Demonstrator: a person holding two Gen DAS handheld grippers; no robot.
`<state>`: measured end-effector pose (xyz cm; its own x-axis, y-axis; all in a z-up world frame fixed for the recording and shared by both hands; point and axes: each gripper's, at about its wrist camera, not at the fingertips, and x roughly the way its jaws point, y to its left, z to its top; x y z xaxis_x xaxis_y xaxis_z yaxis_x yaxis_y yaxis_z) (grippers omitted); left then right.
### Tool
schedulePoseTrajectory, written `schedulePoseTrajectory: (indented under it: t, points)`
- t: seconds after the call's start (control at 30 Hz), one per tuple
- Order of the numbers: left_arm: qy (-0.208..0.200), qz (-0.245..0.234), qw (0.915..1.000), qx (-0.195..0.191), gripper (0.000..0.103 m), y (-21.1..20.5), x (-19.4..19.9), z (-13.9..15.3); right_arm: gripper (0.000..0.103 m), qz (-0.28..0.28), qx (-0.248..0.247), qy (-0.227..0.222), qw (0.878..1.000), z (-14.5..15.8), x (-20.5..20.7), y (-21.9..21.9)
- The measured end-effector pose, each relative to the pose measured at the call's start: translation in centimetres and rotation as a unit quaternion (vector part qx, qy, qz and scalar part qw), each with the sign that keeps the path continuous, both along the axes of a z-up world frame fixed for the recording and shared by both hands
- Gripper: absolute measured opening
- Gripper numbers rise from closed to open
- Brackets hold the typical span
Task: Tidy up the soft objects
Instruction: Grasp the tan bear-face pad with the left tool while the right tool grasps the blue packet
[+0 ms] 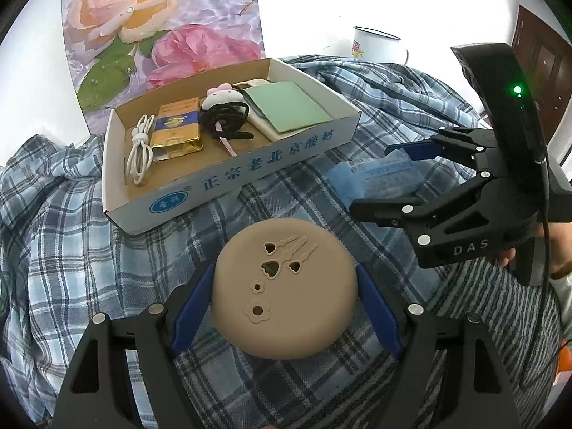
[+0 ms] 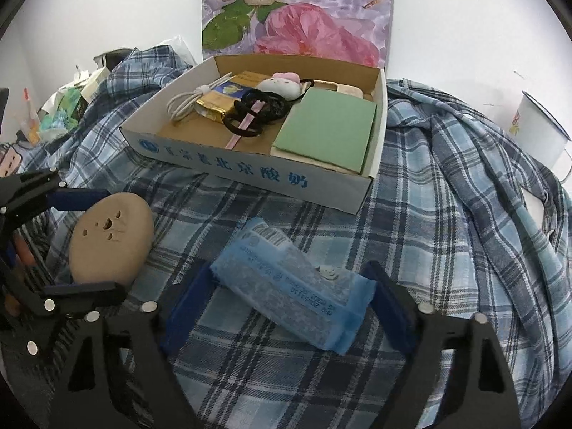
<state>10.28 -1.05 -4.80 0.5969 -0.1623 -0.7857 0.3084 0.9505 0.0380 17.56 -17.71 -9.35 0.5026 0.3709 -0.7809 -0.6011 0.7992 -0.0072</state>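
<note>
Left gripper (image 1: 286, 304) clamped on round tan silicone pad (image 1: 284, 295), blue fingers (image 1: 189, 316) pressing both sides, pad lifted above plaid cloth (image 1: 107, 250). Right gripper (image 2: 286, 307) straddles blue tissue pack (image 2: 293, 286) lying on cloth; right pad touches pack end, left pad contact unclear, grip cannot tell. Cardboard tray (image 1: 250, 175) behind both, holding white cable (image 1: 141, 146), gold packet (image 1: 177, 128), green notebook (image 1: 286, 105), plush toy (image 1: 223, 94). Enamel mug (image 1: 377, 46) far right.
</note>
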Motion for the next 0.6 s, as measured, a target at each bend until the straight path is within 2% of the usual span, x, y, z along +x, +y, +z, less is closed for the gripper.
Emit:
schedulePoseTrajectory:
  t: [0.33,0.6]
  points:
    - [-0.016,0.010,0.9998,-0.004,0.081,0.1,-0.4,0.5,0.080,0.008,0.020,-0.043,0.999,1.4,-1.0,-0.5]
    - [-0.038,0.015,0.9990,-0.017,0.081,0.4,-0.8,2.1,0.080,0.004,0.034,-0.072,0.997,2.6,-1.7,-1.1]
